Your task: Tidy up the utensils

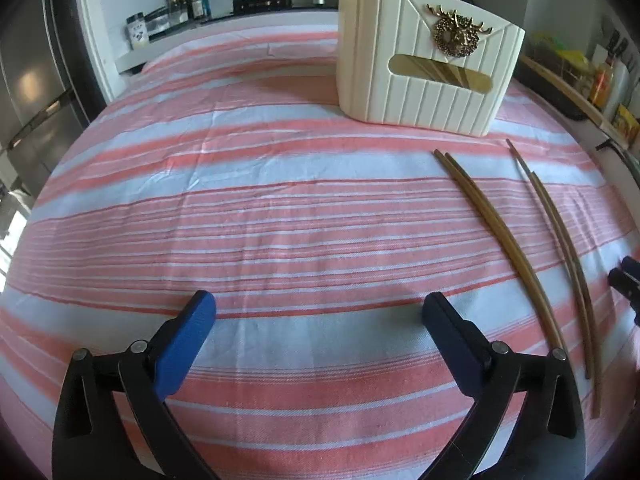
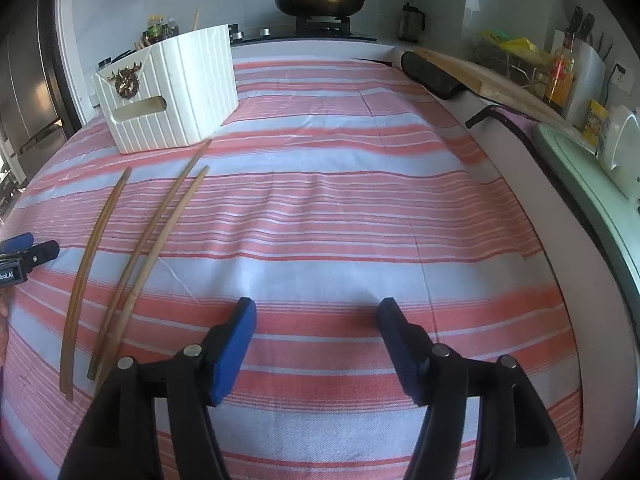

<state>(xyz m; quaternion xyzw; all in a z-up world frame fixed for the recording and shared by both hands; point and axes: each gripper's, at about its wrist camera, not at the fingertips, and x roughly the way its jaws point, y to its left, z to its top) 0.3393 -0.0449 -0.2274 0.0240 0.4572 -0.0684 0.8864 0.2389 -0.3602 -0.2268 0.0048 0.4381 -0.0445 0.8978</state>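
Two pairs of brown wooden chopsticks lie on the striped cloth, one pair (image 1: 500, 240) (image 2: 86, 276) beside the other (image 1: 560, 236) (image 2: 160, 232). Behind them stands a cream ribbed utensil holder (image 1: 424, 68) (image 2: 172, 88) with a gold deer emblem; chopstick ends poke out of its top. My left gripper (image 1: 320, 304) hovers low over the cloth, left of the chopsticks, jaws wide open and empty. My right gripper (image 2: 316, 306) is to the right of the chopsticks, also open with nothing between its blue pads. Each gripper shows at the edge of the other's view.
The pink and white striped cloth (image 2: 360, 200) covers the table. A pan (image 2: 320, 0) sits on the stove behind. At the right are a black roll (image 2: 432, 76), a wooden board (image 2: 492, 80) and bottles. A steel fridge (image 1: 28, 80) stands at the left.
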